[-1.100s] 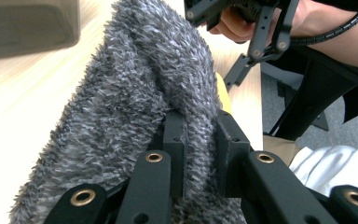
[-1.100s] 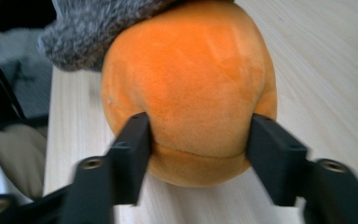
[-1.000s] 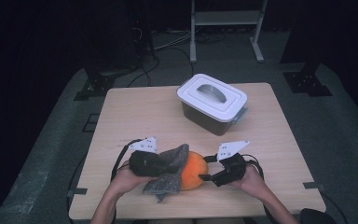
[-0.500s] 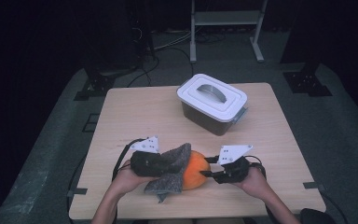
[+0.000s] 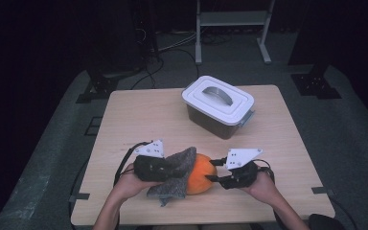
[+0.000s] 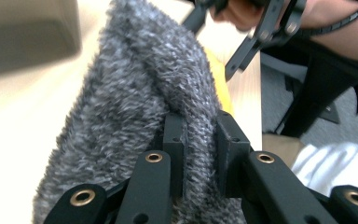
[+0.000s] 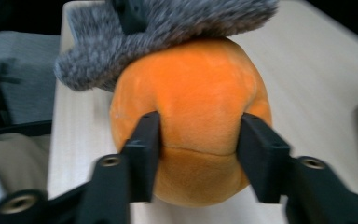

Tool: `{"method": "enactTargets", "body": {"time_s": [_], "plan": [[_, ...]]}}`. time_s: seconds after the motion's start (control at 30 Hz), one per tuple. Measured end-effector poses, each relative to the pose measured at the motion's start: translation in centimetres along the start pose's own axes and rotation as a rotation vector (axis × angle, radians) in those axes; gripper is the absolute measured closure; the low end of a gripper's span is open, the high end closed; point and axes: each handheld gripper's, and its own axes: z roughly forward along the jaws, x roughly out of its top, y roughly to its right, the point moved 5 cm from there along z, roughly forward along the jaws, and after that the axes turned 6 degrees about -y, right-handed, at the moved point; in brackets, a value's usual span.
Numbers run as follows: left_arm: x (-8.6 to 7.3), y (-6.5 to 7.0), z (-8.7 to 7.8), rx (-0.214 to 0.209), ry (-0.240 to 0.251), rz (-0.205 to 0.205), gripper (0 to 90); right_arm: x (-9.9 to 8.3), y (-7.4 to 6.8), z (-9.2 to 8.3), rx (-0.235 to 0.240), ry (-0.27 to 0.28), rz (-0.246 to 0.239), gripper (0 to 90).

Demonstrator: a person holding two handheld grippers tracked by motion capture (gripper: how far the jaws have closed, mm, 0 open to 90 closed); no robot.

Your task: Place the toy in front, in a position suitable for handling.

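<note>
The left gripper (image 5: 170,167) stays clamped on the grey fuzzy cloth (image 5: 175,175), draped over the orange plush ball (image 5: 200,173) at the counter's (image 5: 139,120) near edge. Rightward, the right gripper (image 5: 214,171), level, has just reopened slightly, pads pressing the ball's sides.

Right hand-held gripper (image 7: 199,140) with black jaws pressing a round orange plush ball (image 7: 191,98), jaws just reopening slightly, fuzzy grey cloth (image 7: 168,28) draped beyond, pale wooden worktop (image 7: 317,70) beneath

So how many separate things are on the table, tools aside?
3: a lidded white container at the far middle, an orange plush ball near the front edge, and a grey fuzzy cloth draped over the ball's left side. The cloth could hide something small.
</note>
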Motion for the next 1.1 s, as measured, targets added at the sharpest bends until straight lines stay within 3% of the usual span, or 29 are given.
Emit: {"method": "enactTargets", "body": {"time_s": [0.1, 0.2, 0.27, 0.33, 0.4, 0.5, 0.6, 0.9, 1.0, 1.1], "plan": [[-0.7, -0.2, 0.5, -0.046, -0.008, -0.008, 77.2, -0.3, 0.5, 0.2, 0.063, 0.008, 0.087, 36.2], [-0.6, -0.6, 0.2, -0.018, 0.004, -0.018, 77.1, -0.7, 0.7, 0.7, 0.063, 0.001, 0.112, 32.6], [-0.5, -0.7, 0.1, -0.001, 0.015, -0.022, 77.1, -0.9, 0.7, 1.2, 0.062, -0.003, 0.127, 38.4], [-0.1, -0.5, -0.1, 0.006, 0.035, -0.012, 77.1, -0.7, 0.3, 1.1, 0.041, -0.001, 0.095, 46.7], [0.6, 0.1, -0.5, 0.006, 0.060, 0.005, 77.1, -0.3, -0.4, 1.0, 0.005, 0.006, 0.031, 49.6], [1.6, 1.0, -0.6, -0.026, 0.094, 0.024, 76.6, -0.1, -1.3, 1.5, 0.019, -0.003, -0.021, 51.6], [1.3, 1.0, -0.1, -0.002, 0.043, 0.039, 76.9, 0.1, -1.9, 1.8, 0.004, -0.010, -0.065, 53.9], [-0.8, -1.2, -1.2, 0.036, 0.039, -0.035, 77.7, -0.3, -0.9, 1.4, 0.007, 0.008, -0.015, 57.6], [-0.2, -0.6, -1.4, 0.038, 0.045, -0.012, 77.7, 0.1, -1.0, 1.3, -0.009, 0.013, -0.021, 58.5], [1.1, 0.6, -1.6, 0.019, 0.089, 0.031, 77.6, 0.5, -1.3, 0.8, -0.040, 0.022, -0.051, 58.6]]}}
